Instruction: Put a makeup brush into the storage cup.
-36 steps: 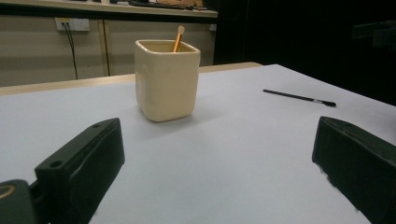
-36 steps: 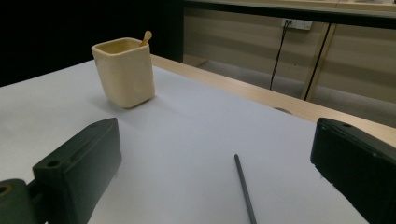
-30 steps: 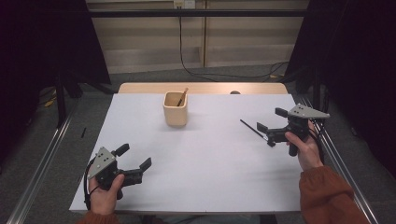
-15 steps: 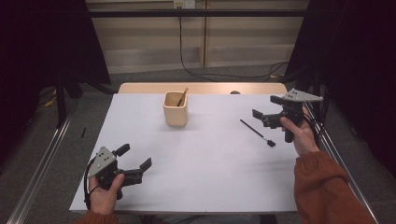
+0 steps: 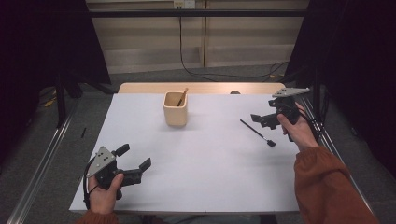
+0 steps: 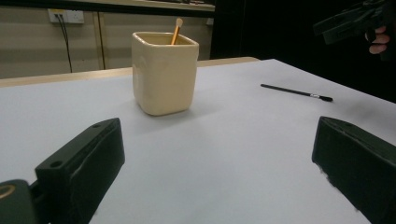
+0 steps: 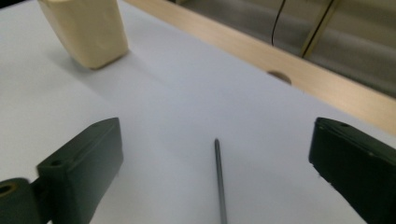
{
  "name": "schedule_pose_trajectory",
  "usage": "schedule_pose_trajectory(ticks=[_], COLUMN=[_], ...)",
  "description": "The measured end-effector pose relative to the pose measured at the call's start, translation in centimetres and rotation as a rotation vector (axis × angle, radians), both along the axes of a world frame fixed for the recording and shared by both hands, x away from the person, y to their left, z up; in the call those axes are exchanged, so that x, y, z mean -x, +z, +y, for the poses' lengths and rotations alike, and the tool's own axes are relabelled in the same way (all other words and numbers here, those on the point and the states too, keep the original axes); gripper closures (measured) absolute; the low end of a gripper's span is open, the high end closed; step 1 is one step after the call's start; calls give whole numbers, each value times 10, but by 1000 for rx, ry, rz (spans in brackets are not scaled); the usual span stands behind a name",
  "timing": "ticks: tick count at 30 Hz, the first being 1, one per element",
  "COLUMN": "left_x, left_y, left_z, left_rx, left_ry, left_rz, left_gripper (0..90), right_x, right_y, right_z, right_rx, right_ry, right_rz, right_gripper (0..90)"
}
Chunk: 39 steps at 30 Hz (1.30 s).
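1. Left claw (image 5: 134, 164) – it's parked at the near-left corner of the table (image 5: 201, 177), jaws wide apart with nothing between them. It's well away from everything, so I'd leave it resting there; this step doesn't look like it needs a second hand.

2. Cup (image 5: 176, 108) – a cream square one, standing upright toward the back of the table, left of centre. There's one wooden stick (image 5: 182, 96) leaning inside it already. My guess is that's where the loose brush is headed, so keep the opening in mind as the drop target.

3. Black brush (image 5: 257, 132) – lying flat on the white table, right of centre, well apart from the cup, its thicker tip pointing toward the near-right. In the right gripper view the thin handle (image 7: 219, 182) runs straight up between the jaws, so the lineup is already pretty good.

4. Right claw (image 5: 261, 119) – hovering above the far end of the brush, jaws spread open and holding nothing. To do the grab well I'd come straight down, keep the handle centred between the jaws, and close across it rather than along it – it's skinny and flat on the table, so a sloppy pinch will probably just roll it away.

5. Count: two claws, one cup, one stick in the cup, one brush on the table.
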State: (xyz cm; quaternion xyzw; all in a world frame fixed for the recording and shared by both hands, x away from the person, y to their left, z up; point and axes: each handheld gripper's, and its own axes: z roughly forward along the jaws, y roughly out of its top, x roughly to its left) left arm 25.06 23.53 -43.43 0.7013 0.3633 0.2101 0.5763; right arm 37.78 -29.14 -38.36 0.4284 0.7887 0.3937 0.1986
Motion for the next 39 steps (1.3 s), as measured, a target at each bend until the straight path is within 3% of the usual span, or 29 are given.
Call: schedule_pose_trajectory(ticks=[5,8,10,12,16,19,21,27,33,35,39], left_x=[0,-1,-1,0,-1,-1,-1,0,0,0,0], left_y=[0,0,1,1,0,0,0,0,0,0,0], left_z=[0,1,1,1,1,1,1,-1,-1,-1,0], left_rx=[2,-1,-4,-2,-9,-7,-8,-19,-30,-28,-29], left_ry=[0,4,6,11,4,5,5,-10,-10,-7,-7], left_rz=[-1,-2,-2,-3,-4,-2,5,3,-3,-3,-5], left_gripper=[24,24,24,24,24,24,24,24,24,24,24], right_x=[-3,-5,-5,-5,-13,-18,-21,-31,-40,-42,-46], right_y=[-5,-7,-7,-6,-9,-12,-14,-22,-27,-30,-39], right_z=[-2,-1,2,2,1,1,0,-1,2,4,5], right_rx=[24,38,76,58,97,142,149,243,308,333,390], right_ry=[41,43,59,85,81,68,86,110,124,142,158], right_rz=[85,174,188,209,297,355,390,528,582,578,621], right_gripper=[25,65,64,49,46,81,127,238,283,336,427])
